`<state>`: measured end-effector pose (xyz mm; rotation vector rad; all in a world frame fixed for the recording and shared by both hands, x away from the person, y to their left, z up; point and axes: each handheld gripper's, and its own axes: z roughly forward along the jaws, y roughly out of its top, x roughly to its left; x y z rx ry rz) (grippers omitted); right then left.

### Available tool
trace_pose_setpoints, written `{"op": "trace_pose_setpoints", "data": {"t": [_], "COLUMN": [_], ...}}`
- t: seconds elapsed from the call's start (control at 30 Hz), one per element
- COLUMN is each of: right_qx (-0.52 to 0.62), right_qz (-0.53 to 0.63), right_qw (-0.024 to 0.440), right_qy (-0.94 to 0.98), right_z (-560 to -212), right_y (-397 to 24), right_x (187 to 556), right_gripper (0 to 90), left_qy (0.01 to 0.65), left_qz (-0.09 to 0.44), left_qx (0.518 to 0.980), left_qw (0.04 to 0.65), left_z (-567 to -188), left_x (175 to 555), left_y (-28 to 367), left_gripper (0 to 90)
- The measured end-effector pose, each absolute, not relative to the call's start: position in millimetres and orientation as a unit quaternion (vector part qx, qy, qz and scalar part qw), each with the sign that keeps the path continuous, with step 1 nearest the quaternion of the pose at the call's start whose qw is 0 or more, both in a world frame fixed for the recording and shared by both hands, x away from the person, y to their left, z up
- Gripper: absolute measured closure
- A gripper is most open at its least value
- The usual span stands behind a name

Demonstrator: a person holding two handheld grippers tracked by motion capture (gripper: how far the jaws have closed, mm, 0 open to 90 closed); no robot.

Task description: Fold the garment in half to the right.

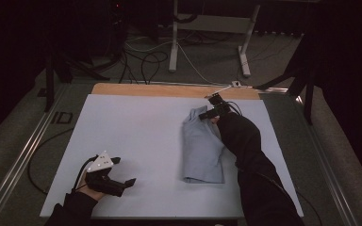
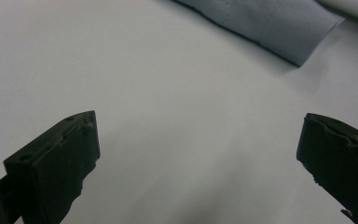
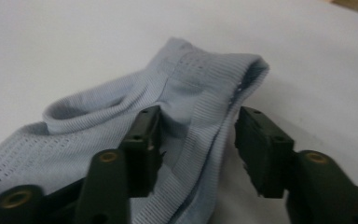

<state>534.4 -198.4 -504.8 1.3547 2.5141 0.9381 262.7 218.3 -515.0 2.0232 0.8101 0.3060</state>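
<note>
Your garment [image 1: 202,146] lies right of centre on the sheet [image 1: 141,141]; your left gripper [image 1: 122,172] sits well left of it.

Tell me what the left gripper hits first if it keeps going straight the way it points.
Probably the white table sheet just ahead; the left gripper stands open, angled down. The folded light-blue garment lies farther on, though depth is unclear.

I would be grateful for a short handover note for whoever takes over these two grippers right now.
Right gripper: at the far end of the folded light-blue garment, jaws either side of its ribbed hem, not yet pinching.
Left gripper: open, nothing between its jaws, over the white sheet at the near left.
Done: garment lies folded lengthwise.
Left: probably grip the hem and finish folding.
</note>
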Motion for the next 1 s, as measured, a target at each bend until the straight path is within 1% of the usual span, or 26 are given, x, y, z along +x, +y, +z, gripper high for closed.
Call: {"op": "trace_pose_setpoints", "data": {"t": [0.13,0.2,0.23,0.47,0.63,0.8,0.9,1.0], "right_qx": [0.447,0.439,0.433,0.407,0.415,0.422,0.426,0.425], "right_qz": [0.300,0.305,0.305,0.351,0.350,0.340,0.331,0.317], "right_qw": [0.076,0.086,0.090,0.096,0.083,0.082,0.087,0.105], "right_qy": [0.839,0.841,0.844,0.838,0.836,0.836,0.838,0.841], "right_z": [-507.1,-503.7,-502.0,-486.3,-493.9,-503.9,-506.5,-507.9], "right_y": [-197.4,-195.5,-194.0,-186.8,-188.0,-189.6,-189.2,-186.4], "right_x": [532.0,530.0,529.0,527.7,532.1,535.6,537.4,537.9], "right_gripper": [77.6,83.3,84.1,84.8,84.8,84.6,83.6,78.2], "left_qy": [0.338,0.339,0.338,0.331,0.338,0.346,0.348,0.348], "left_qz": [0.126,0.129,0.131,0.142,0.145,0.156,0.159,0.159], "left_qx": [0.814,0.813,0.813,0.809,0.802,0.792,0.791,0.792], "left_qw": [0.455,0.455,0.456,0.464,0.471,0.478,0.477,0.476], "left_z": [-516.5,-516.2,-516.0,-515.4,-514.9,-513.7,-513.2,-513.1], "left_x": [260.8,260.6,260.5,258.2,258.3,258.0,257.6,257.4], "left_y": [225.7,227.1,227.4,227.2,229.1,231.6,232.5,232.2], "left_gripper": [0.2,0.2,0.3,0.2,0.3,0.3,0.3,0.3]}}
